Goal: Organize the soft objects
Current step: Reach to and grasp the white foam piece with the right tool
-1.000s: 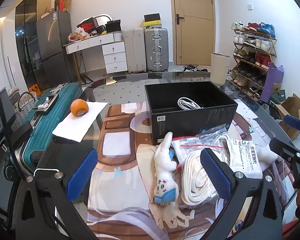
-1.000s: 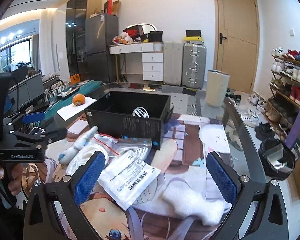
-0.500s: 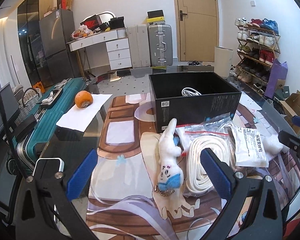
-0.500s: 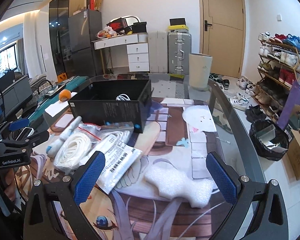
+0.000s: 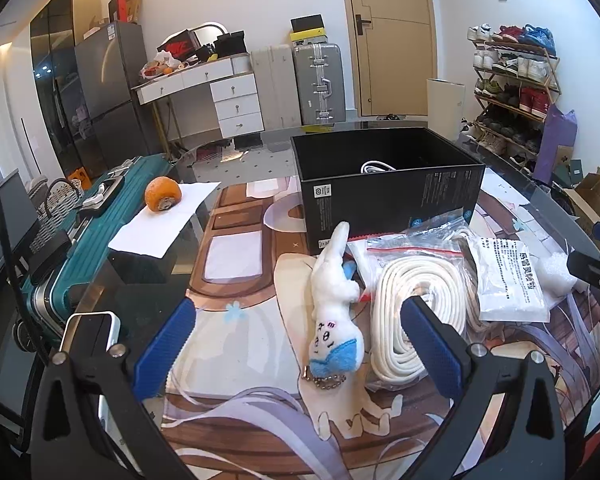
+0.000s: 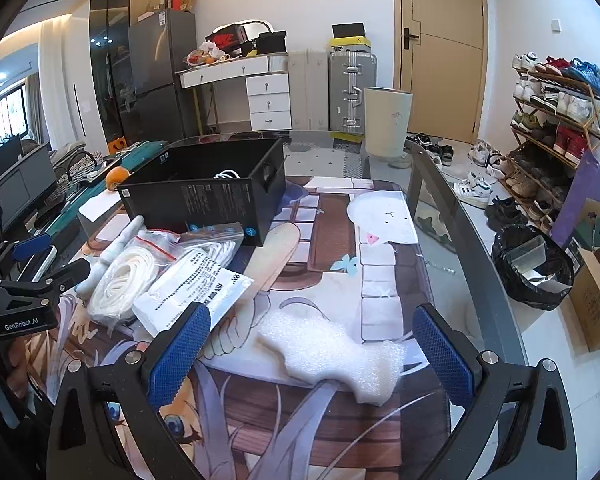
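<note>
Foam piece [image 6: 340, 354] between spread right tongs [image 6: 312, 354], untouched.

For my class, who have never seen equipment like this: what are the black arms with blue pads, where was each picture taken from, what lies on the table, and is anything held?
There is no robot. A person holds a two-fingered hand tool in each hand, with a wide-angle camera looking along its fingers. One picture is from the left gripper, the other from the right gripper.

On the table lie a black box with a white cable inside, a plush toy, bagged white rope, a printed white packet, a foam piece and an orange on paper.

Both sets of jaws stand open; nothing is held.
</note>
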`<state>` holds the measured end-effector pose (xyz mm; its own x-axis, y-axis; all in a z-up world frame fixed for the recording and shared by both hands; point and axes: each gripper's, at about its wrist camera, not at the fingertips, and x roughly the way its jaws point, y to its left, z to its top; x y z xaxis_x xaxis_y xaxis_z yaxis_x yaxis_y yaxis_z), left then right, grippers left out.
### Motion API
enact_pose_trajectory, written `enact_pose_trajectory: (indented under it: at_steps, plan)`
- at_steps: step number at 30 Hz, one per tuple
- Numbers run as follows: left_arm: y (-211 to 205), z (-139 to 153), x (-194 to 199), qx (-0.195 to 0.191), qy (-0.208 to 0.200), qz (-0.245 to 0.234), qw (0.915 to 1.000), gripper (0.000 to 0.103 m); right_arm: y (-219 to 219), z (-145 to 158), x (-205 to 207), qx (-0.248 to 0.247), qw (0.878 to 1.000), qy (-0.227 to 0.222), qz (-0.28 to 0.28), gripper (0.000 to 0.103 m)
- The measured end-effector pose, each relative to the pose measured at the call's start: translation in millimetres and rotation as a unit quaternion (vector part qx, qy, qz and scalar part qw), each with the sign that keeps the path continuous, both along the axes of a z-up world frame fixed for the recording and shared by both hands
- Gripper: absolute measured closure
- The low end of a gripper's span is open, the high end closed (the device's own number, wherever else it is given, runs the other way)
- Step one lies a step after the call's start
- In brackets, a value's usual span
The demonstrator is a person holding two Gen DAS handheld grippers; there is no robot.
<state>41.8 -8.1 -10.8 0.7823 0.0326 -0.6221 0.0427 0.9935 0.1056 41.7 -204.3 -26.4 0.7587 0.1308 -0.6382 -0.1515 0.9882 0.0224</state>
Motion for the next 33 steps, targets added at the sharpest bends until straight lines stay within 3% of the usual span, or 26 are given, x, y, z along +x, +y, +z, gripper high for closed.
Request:
enact_pose_trajectory:
  at_steps: [13, 23, 33]
  plan:
    - [3.3, -3.8, 2.8, -0.002, 0.003, 0.002, 1.0, 0.0, -6.4, -2.0, -0.8, -0.015, 1.0, 0.007, 0.013, 0.001]
    - [-0.2, -6.7, 5.7, -0.001, 0.012, -0.01, 0.9999, 0.0, -20.2, -19.2, 5.0, -0.01, 0.998, 0.052, 0.024, 0.001]
    - [-2.5, -8.0, 6.3, -0.003, 0.017, -0.016, 0.9997, 0.0, -1.0, -37.0, 27.3, -0.029, 0.994, 0.087, 0.054, 0.001]
